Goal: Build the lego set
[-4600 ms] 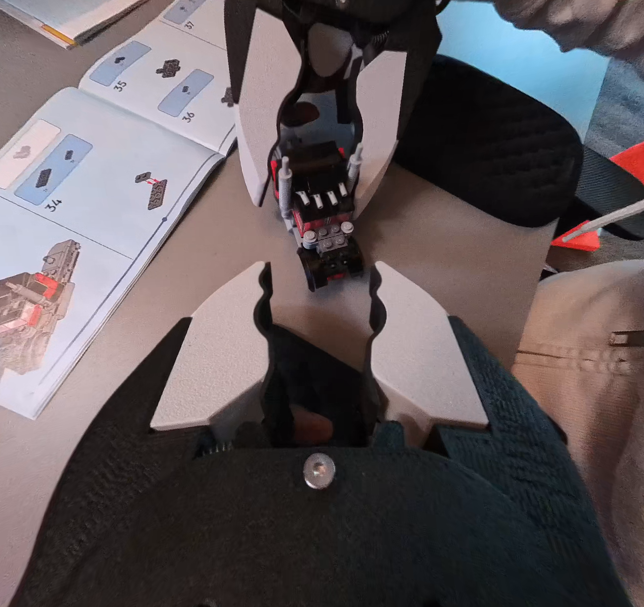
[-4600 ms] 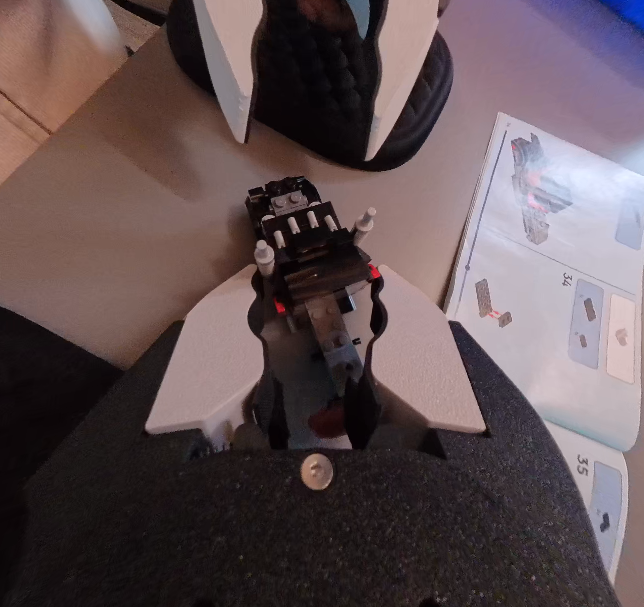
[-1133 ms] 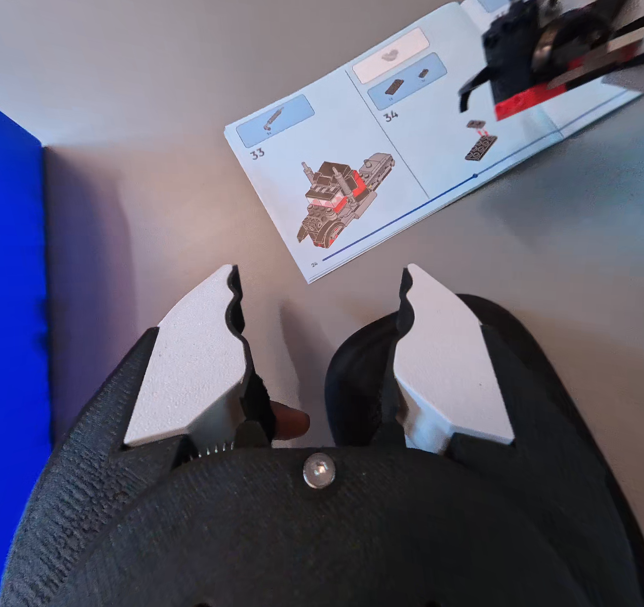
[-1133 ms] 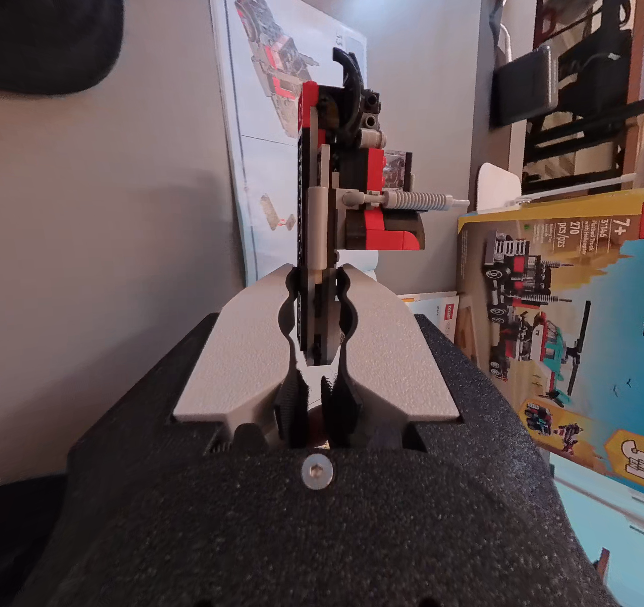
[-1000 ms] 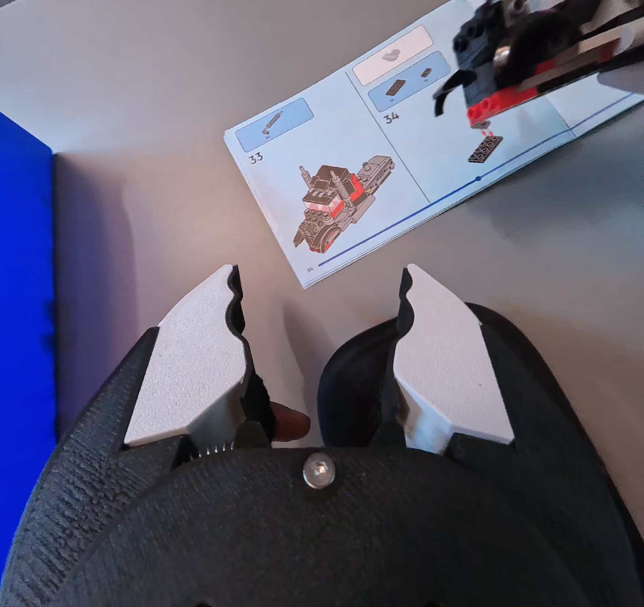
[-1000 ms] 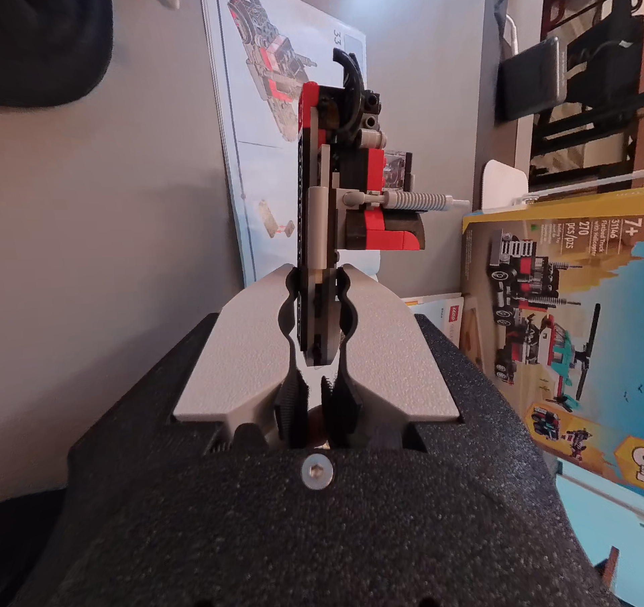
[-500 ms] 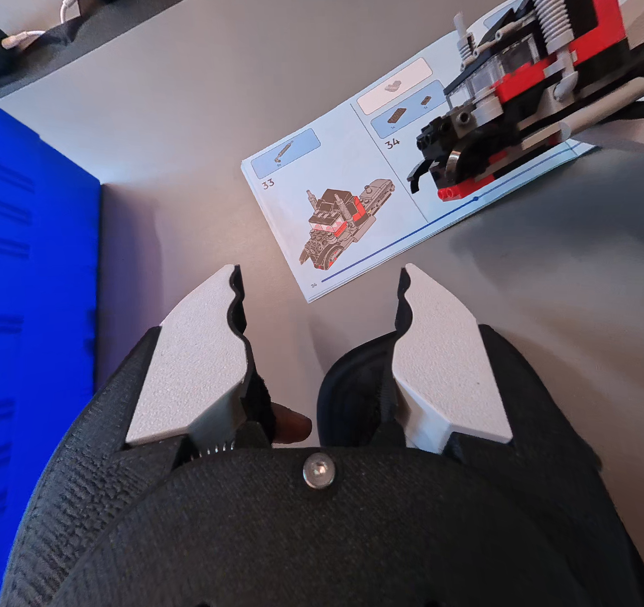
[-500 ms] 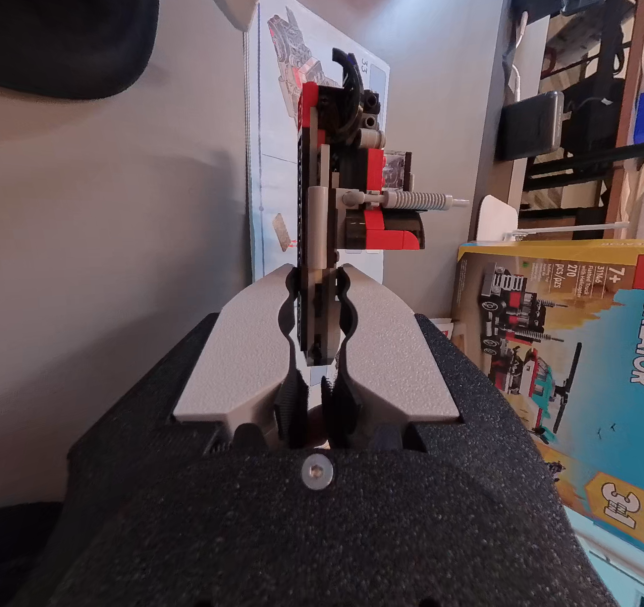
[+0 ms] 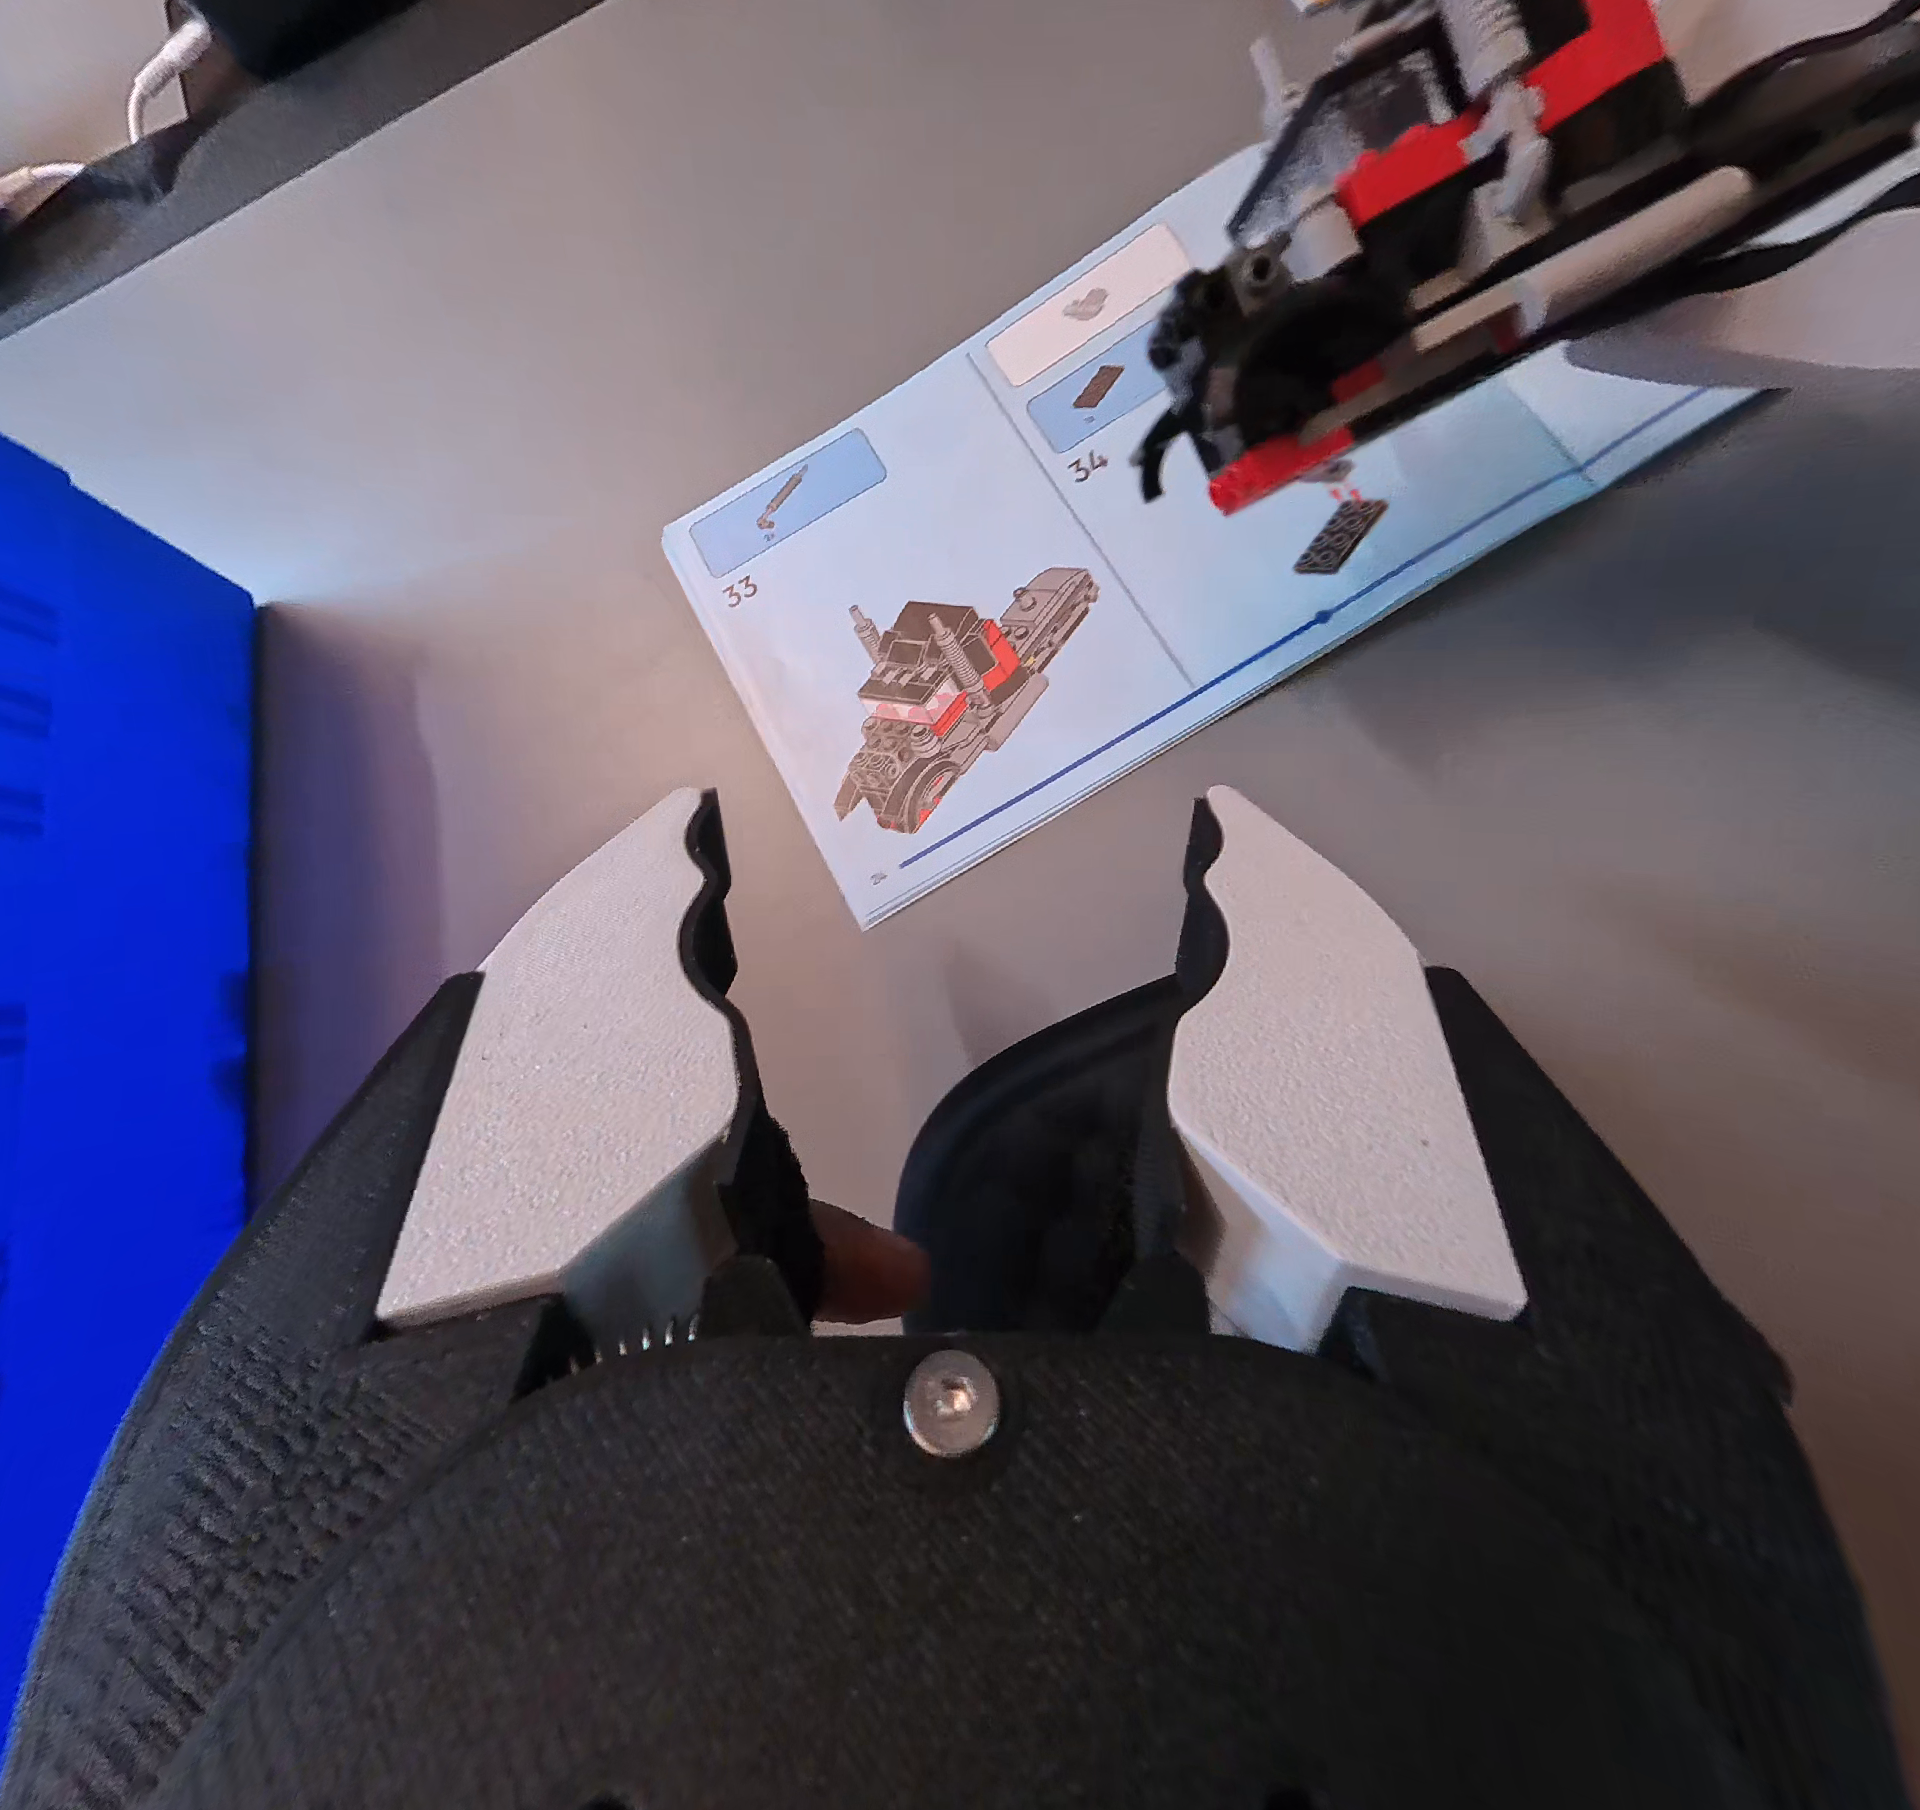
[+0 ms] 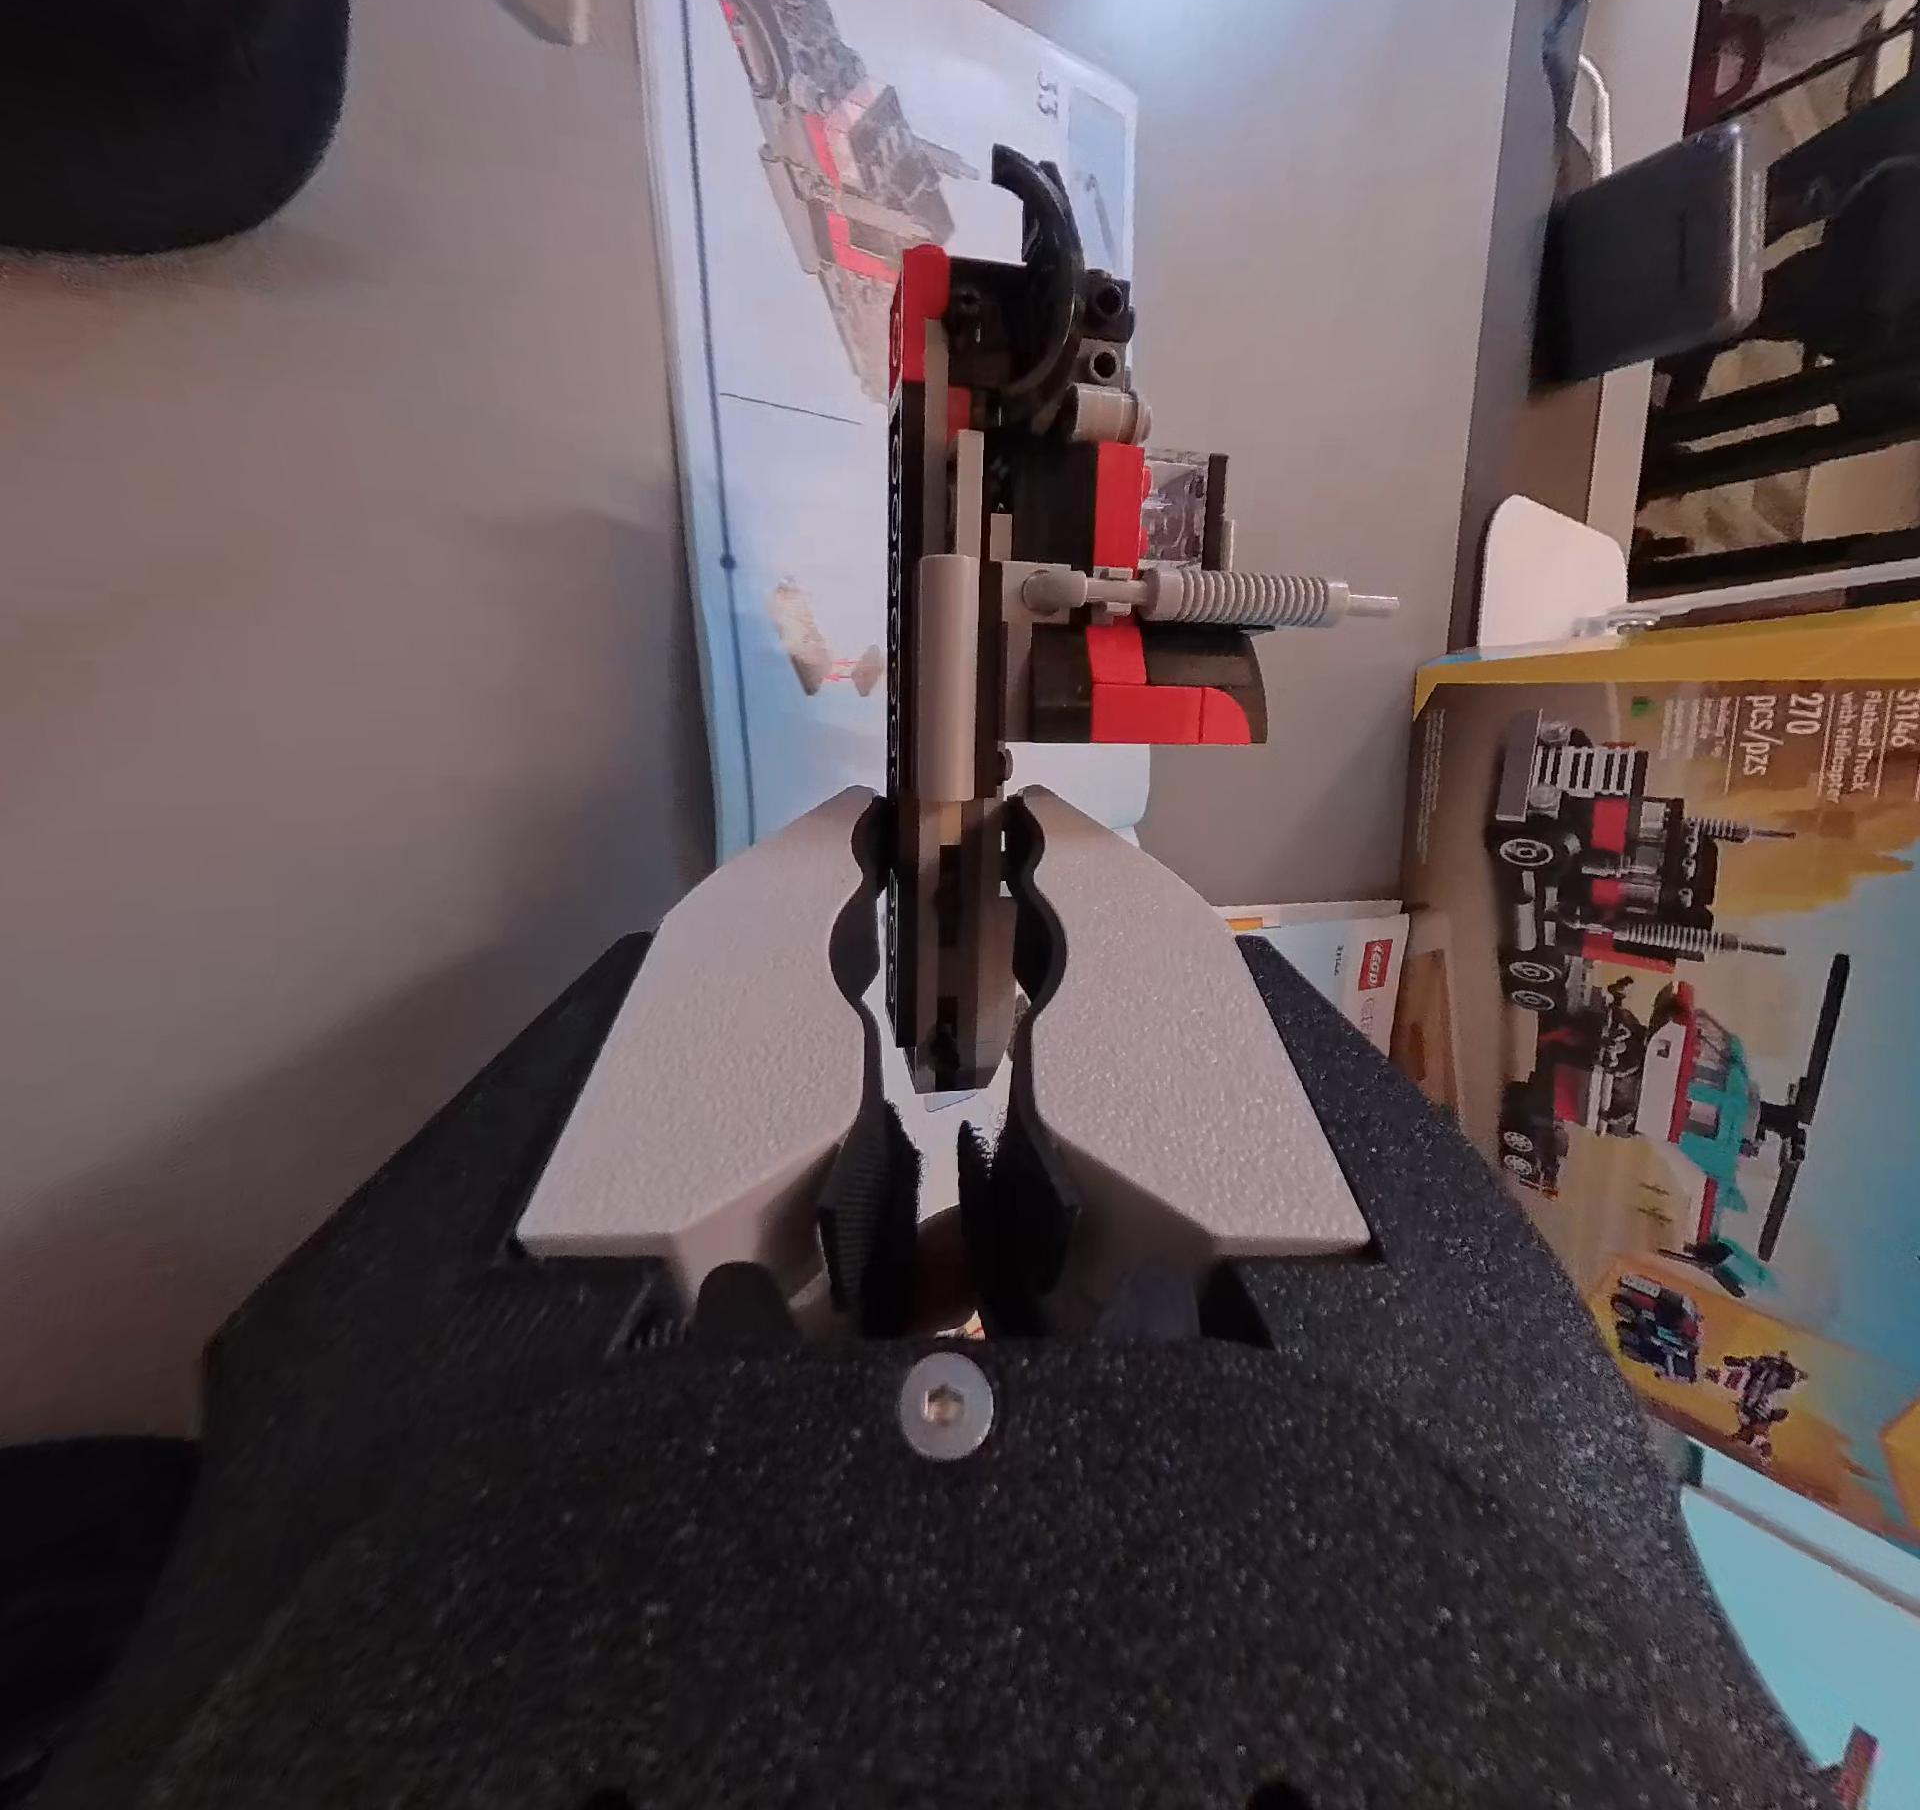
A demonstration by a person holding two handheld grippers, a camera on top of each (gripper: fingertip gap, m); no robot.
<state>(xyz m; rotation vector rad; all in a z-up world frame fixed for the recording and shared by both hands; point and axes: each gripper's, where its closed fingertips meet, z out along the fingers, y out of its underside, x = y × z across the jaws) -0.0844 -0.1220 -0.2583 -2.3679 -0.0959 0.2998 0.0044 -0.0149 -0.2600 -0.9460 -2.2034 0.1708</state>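
The right gripper (image 10: 940, 939), a black textured body with pale grey fingers, is clenched on the rear chassis of the half-built black, red and grey brick truck (image 10: 1039, 555), holding it in the air above the grey tabletop (image 9: 520, 430) with its underside turned sideways and its ribbed grey exhaust pipe (image 10: 1236, 602) pointing to the right of the right wrist view. A few seconds ago this truck stood on its wheels on the table with both grippers around it; since then it has been lifted and rolled onto its side, and over the last second it has drifted closer to the left gripper (image 9: 956, 887), so that in the left wrist view its nose now hangs over the open pale-blue instruction booklet (image 9: 935, 617), near the printed step drawings. The left gripper has let go of the model: its jaws stand wide apart with nothing between them, low over the table, beside a bright blue block (image 9: 104, 825) at the left edge. The yellow and blue cardboard set box (image 10: 1662, 981) stands near the right side of the right wrist view. This probably means the underside is being presented for a plate to go on next, so the free claw would need to fetch that piece; no loose brick shows in either view.
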